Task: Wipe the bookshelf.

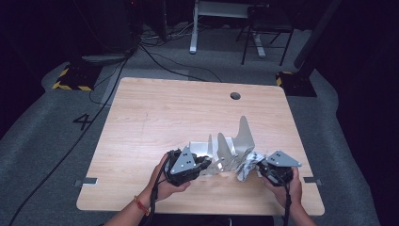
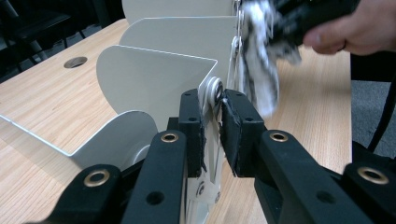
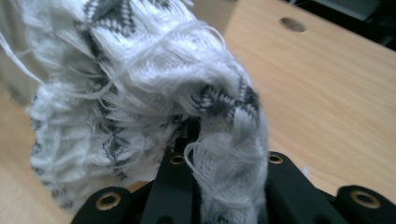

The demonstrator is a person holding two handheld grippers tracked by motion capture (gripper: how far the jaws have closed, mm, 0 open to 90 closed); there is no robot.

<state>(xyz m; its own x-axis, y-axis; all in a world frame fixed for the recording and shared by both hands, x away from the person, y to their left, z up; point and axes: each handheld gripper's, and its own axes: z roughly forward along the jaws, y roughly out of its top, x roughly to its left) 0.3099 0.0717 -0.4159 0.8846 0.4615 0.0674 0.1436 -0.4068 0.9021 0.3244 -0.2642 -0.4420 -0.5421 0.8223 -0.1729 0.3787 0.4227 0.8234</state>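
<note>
Sock (image 3: pixel 140 93): white knit with a grey-black pattern, fuzzy loose threads, bunched and folded over. It's pinched in your right gripper (image 3: pixel 219 186), jaws pressed together on a fold, and the rest hangs ahead of and below the jaws. In the high view the sock (image 1: pixel 248 165) sits just off that gripper's (image 1: pixel 263 170) tip, against the rack's near end.

Rack (image 2: pixel 163 74): white sheet-metal divider rack with curved upright fins, standing on the table (image 1: pixel 155 117). It's directly ahead of your left gripper (image 2: pixel 214 135), whose jaws clamp the near edge plate right below a round metal fastener; they've just been closing onto it.

Pose: your left hand (image 1: pixel 162 181) wraps its gripper (image 1: pixel 203 167) from behind, pointing right toward the rack. Your right hand (image 1: pixel 287 186) holds the other gripper angled left toward the rack, with the sock between the two grippers. Both forearms come in over the near table edge.
</note>
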